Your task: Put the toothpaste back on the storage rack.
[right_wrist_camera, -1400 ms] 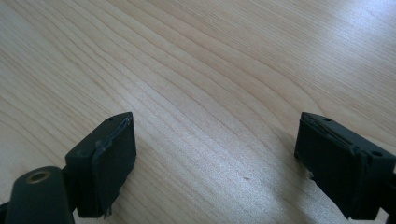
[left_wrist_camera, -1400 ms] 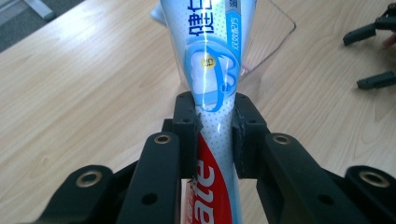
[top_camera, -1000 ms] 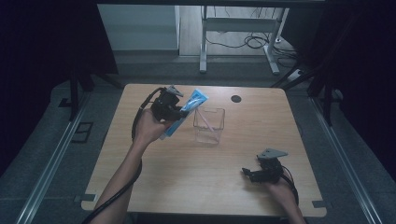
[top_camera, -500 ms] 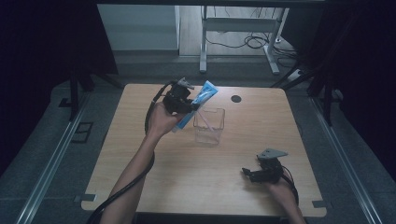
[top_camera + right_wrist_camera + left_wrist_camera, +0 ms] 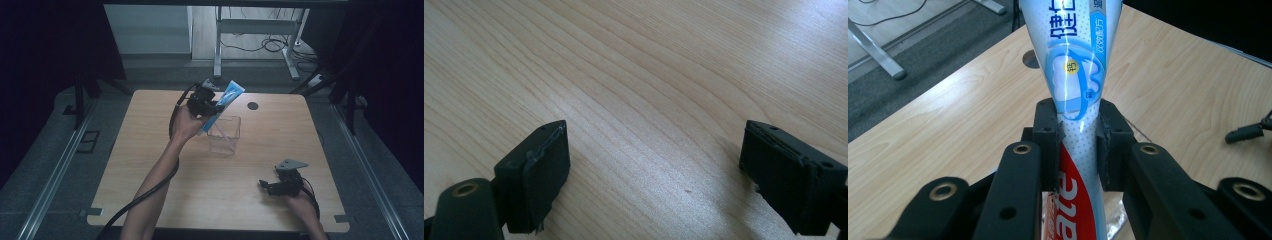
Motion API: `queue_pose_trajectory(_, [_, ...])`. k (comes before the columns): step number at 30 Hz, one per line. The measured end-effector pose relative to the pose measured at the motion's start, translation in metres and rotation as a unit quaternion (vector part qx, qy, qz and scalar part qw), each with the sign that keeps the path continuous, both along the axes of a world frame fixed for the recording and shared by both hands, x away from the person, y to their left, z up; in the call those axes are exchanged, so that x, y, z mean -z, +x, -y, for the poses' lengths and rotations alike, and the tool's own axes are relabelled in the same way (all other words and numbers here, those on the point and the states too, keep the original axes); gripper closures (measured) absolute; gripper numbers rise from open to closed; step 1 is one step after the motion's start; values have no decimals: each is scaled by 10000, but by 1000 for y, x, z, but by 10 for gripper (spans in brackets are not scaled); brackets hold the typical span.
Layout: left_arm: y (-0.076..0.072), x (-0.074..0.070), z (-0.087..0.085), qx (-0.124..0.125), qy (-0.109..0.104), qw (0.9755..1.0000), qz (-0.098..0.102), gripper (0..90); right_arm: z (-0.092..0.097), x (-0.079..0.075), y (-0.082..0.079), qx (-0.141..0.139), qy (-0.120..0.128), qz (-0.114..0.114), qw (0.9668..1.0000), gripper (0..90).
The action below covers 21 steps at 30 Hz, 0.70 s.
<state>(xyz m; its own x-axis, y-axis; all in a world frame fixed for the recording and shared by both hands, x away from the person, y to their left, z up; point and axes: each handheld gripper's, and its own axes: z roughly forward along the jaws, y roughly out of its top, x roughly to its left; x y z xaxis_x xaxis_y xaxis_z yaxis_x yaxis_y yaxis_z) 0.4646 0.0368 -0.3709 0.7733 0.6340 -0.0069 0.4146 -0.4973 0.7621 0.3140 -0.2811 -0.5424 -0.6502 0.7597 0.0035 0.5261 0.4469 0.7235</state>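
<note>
Toothpaste tube is pinched mid-body in the left gripper, held tilted over the rim of the clear container at the far middle of the table. Risk: slick soft tube squirms out of the pads, or its lower end clips the rim and tips the light container. Left gripper view confirms pads biting the tube; high view gives the tube-to-container alignment. Right gripper rests near the table's right front, jaws spread, empty.

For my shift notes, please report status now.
Left gripper shut on toothpaste tube, above clear container. Right gripper open, empty. Nothing in the way.
</note>
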Motion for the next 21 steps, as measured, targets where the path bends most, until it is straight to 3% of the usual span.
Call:
queue_pose_trajectory(18, [13,9,28,-2,-195,9995,230,747,0,0,0,2,10,-6,10000,125])
queue_pose_trajectory(21, [13,11,33,-4,-130,9995,278,747,0,0,0,2,11,-10,10000,125])
